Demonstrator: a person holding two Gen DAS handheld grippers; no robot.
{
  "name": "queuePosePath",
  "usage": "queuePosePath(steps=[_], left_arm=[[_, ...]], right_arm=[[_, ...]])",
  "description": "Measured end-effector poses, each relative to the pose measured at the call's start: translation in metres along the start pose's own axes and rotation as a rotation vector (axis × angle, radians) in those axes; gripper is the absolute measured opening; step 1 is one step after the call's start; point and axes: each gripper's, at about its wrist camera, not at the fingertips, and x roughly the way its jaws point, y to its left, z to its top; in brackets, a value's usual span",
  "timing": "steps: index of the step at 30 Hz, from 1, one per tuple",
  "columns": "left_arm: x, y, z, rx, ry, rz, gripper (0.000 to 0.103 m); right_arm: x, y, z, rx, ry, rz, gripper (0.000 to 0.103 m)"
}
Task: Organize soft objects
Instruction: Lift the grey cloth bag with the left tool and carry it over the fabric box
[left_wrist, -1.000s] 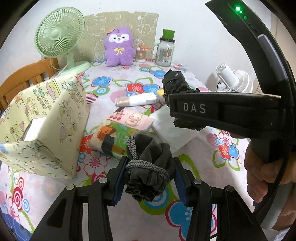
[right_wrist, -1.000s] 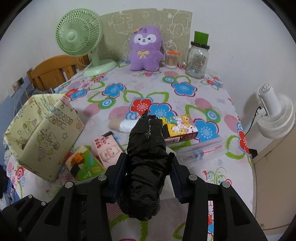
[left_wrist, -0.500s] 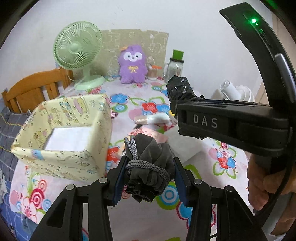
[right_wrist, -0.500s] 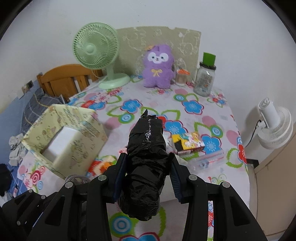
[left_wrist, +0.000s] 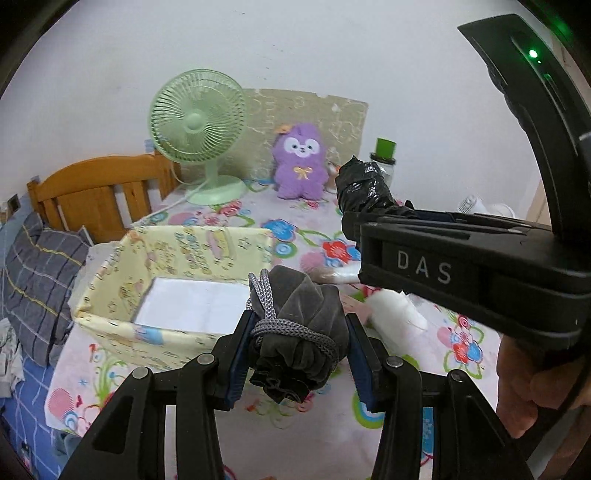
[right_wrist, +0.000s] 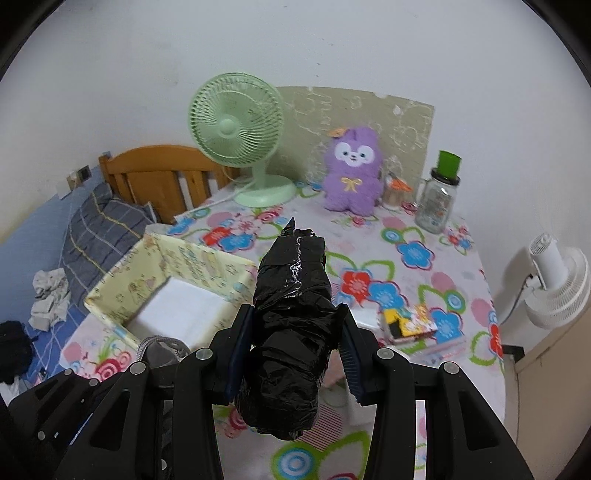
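My left gripper (left_wrist: 295, 350) is shut on a grey velvet drawstring pouch (left_wrist: 299, 328) tied with a grey cord, held above the table's near side. My right gripper (right_wrist: 291, 347) is shut on a black plastic-wrapped bundle (right_wrist: 291, 314); that bundle (left_wrist: 364, 192) also shows in the left wrist view, sticking out past the right gripper's body. An open yellow patterned box (left_wrist: 177, 280) with a white floor sits on the table's left part, just left of both held things; the same box (right_wrist: 173, 291) appears in the right wrist view. A purple plush toy (right_wrist: 352, 173) sits at the back.
On the flowered tablecloth (right_wrist: 406, 251) stand a green desk fan (right_wrist: 236, 129) and a glass jar with green lid (right_wrist: 437, 199). A small yellow packet (right_wrist: 410, 321) and white tissue (left_wrist: 395, 310) lie to the right. A wooden bed head (left_wrist: 96, 192) and pillow lie left; a white fan (right_wrist: 554, 280) stands right.
Both grippers have risen and drawn back with their loads still gripped. The table now looks lower and farther, and the yellow box's open top and white floor have come into view.
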Motion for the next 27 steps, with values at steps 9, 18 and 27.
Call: queuePosePath(steps=[9,18,27], left_arm=[[0.002,0.037,0.01,-0.057,-0.021,0.045,0.049],[0.011,0.066,0.015,-0.085,-0.018,0.088,0.049],[0.02,0.088,0.018,-0.103,-0.012,0.12,0.049]], right_arm=[[0.013,0.034,0.015,-0.025,-0.017,0.06,0.047],[0.037,0.056,0.027,-0.035,0.0,0.106,0.047],[0.058,0.078,0.035,-0.067,0.014,0.117,0.047]])
